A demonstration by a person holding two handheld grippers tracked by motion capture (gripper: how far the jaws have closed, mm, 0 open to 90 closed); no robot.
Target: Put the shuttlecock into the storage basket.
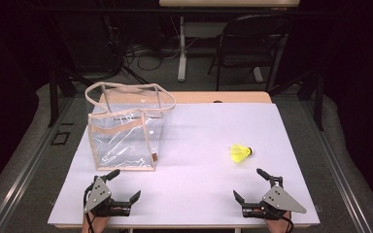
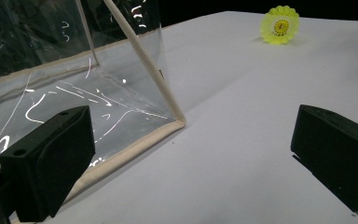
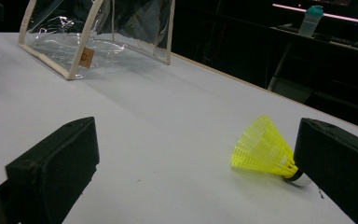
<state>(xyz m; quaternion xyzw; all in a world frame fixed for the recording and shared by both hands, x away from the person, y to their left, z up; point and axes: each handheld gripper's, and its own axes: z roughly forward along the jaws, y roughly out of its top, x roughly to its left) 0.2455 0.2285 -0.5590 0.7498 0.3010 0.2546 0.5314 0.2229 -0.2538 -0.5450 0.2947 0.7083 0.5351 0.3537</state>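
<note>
Both grippers sit at the bottom edge of the high view, resting low over the white table. Left gripper at lower left – jaws spread wide, nothing between them. Right gripper at lower right, same story: jaws wide apart, empty. A hand shows under each one at the frame's bottom edge.

Left gripper view: the two black jaws rise from the lower corners with bare table between. The near bottom corner of the clear bag sits just ahead of the left-hand jaw, close, but whether it touches I cannot tell.

Right gripper view: the yellow shuttlecock lies on its side at lower right, just beside the right-hand jaw, cork end partly hidden behind that jaw. Not gripped – it lies on the table.

In the high view the shuttlecock is right of centre, just above the right gripper, skirt pointing left, dark cork to the right. The clear bag stands upright at centre left, just above the left gripper, beige trim along its edges, handles looping over the open top, a small tan tag at its lower right corner. Bag and shuttlecock are well apart.

Farther back, top of the frame: a dark chair and a tangle of cables on the floor.
</note>
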